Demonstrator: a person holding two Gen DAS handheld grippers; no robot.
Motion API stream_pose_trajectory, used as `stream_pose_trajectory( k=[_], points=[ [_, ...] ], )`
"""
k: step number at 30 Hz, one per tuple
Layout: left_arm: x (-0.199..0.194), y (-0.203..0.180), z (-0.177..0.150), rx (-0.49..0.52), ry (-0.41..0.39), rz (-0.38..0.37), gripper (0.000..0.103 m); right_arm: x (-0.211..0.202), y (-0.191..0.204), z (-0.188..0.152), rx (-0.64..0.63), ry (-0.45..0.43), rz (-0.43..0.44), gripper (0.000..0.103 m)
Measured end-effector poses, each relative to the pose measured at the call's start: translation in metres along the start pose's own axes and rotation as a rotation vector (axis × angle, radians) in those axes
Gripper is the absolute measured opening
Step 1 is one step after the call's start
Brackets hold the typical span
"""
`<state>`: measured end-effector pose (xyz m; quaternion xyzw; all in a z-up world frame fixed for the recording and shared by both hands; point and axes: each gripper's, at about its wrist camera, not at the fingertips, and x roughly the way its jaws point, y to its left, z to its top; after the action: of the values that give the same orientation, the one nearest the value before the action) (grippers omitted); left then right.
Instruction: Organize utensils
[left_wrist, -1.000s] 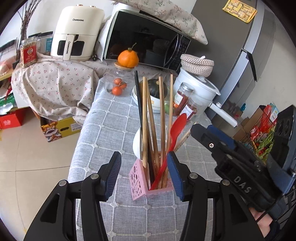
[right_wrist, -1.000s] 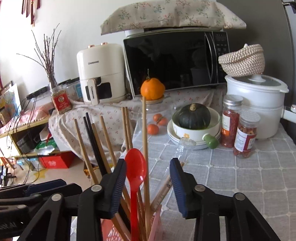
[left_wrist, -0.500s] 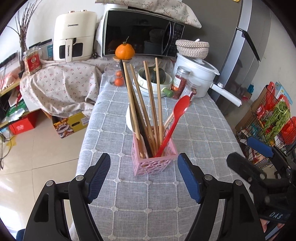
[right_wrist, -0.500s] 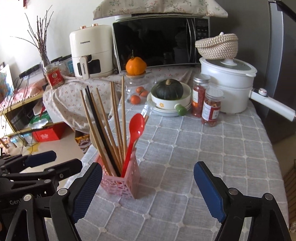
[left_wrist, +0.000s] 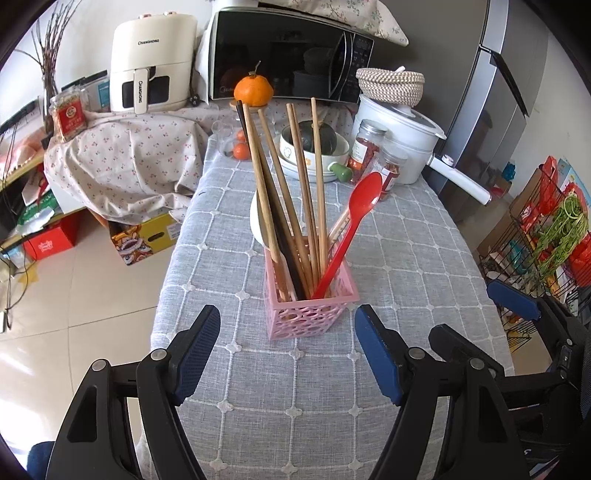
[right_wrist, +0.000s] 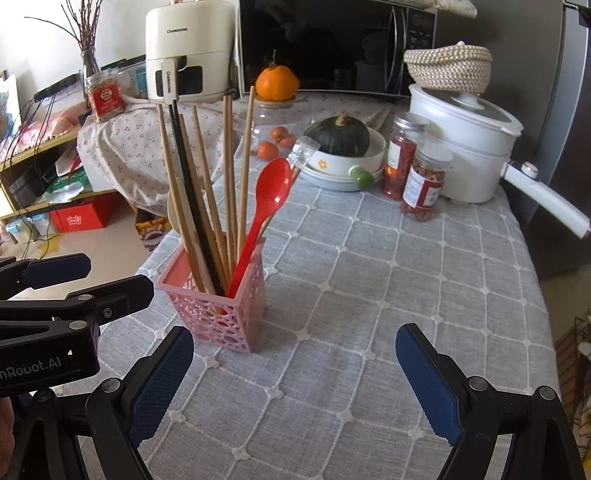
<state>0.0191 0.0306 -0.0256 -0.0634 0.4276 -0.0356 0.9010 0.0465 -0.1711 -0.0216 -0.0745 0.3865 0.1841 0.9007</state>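
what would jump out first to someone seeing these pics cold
The pink lattice holder mid-table on the grey checked cloth, bristling with wooden chopsticks and a red spoon. Behind it, an orange sits in front of the black microwave.

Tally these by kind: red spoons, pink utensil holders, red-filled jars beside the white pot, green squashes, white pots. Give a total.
Red spoon: 1
Pink utensil holder: 1
Red-filled jars: 2
Green squash: 1
White pot: 1
Total: 6

Bright soft daylight, faint shadows, sharp focus, glare on floor tiles, strong fisheye bending, dark corners
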Motion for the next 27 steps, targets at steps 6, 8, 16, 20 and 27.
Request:
stream_pose_trajectory(
  k=[6, 8, 16, 20, 27],
  points=[
    [0.006, -0.002, -0.001, 0.015, 0.021, 0.019, 0.078, -0.001, -0.013, 0.002, 0.053, 0.008, -0.004, 0.092],
    [0.006, -0.004, -0.002, 0.020, 0.023, 0.018, 0.078, -0.001, -0.015, 0.002, 0.060, 0.009, -0.002, 0.093],
    [0.008, -0.005, -0.002, 0.023, 0.038, 0.024, 0.078, 0.000, -0.010, 0.002, 0.051, 0.010, 0.003, 0.093],
    [0.008, -0.005, -0.003, 0.017, 0.039, 0.015, 0.078, 0.000, -0.010, 0.002, 0.049, 0.011, 0.002, 0.093],
    [0.010, -0.009, -0.004, 0.024, 0.048, 0.018, 0.079, 0.001, -0.007, 0.001, 0.034, 0.013, 0.002, 0.093]
  ],
)
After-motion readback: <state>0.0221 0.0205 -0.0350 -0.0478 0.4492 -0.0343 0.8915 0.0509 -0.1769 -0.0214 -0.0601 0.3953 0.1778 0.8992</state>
